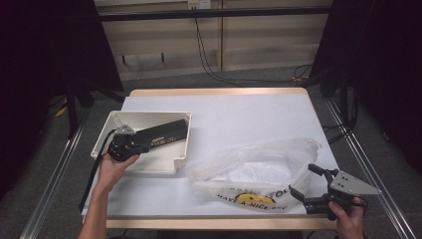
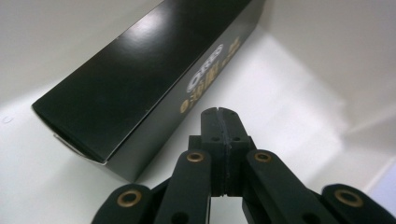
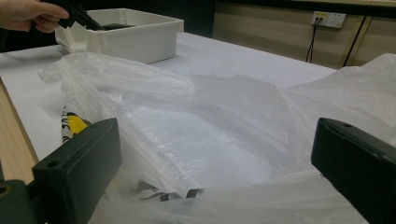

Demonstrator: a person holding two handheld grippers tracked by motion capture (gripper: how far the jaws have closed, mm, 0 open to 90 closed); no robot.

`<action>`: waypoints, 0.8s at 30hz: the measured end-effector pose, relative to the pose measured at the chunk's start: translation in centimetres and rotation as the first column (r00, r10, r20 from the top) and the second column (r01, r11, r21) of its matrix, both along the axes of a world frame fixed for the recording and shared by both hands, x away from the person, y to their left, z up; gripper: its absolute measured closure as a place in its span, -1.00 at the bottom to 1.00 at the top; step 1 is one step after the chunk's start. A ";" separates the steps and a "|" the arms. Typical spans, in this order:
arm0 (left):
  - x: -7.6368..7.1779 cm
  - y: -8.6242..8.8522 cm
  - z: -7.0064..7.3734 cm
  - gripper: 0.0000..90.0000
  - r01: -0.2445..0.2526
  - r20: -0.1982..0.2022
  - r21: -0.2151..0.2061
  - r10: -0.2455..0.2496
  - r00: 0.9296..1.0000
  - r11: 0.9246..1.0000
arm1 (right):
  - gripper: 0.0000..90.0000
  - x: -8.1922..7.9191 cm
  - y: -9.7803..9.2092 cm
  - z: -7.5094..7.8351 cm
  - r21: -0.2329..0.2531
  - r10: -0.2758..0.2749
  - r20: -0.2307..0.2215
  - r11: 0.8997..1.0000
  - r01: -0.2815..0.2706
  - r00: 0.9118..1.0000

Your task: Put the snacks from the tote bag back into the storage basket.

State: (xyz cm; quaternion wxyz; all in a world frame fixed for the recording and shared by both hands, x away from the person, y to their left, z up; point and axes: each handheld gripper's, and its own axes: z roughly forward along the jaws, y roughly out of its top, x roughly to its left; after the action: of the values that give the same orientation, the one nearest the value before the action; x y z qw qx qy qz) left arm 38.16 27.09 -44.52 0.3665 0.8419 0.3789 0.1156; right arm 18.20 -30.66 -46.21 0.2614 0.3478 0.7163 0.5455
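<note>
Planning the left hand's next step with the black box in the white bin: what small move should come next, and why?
Probably open the left gripper and slide it sideways to straddle the black box. Its jaws are pressed together beside the box, gripping nothing, inside the white bin. The right gripper already waits open at the plastic bag.

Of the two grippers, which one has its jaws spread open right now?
The right gripper, at the plastic bag, has its jaws wide apart. The left gripper, in the white bin beside the black box, has its jaws pressed together.
</note>
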 end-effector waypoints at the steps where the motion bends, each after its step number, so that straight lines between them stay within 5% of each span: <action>1: 0.0 0.0 0.0 1.00 0.000 -0.005 0.011 0.000 1.000 1.000 | -0.97 0.0 0.0 0.0 -0.001 -0.002 -0.001 1.000 0.002 1.000; 8: 0.4 -0.1 -0.7 1.00 -0.015 -0.018 0.036 0.015 1.000 0.999 | -0.97 -0.1 0.0 0.0 0.000 -0.006 -0.001 1.000 0.006 1.000; 24: 2.3 -1.0 -1.4 1.00 -0.031 -0.025 0.019 0.031 0.999 0.999 | -0.97 0.3 0.3 -0.2 -0.003 -0.005 -0.012 1.000 0.005 1.000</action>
State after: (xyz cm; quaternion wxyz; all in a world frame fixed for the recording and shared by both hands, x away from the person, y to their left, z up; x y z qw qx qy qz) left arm 40.43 26.04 -45.94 0.3518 0.8407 0.3954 0.1144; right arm 18.45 -30.34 -46.40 0.2592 0.3525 0.7177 0.5417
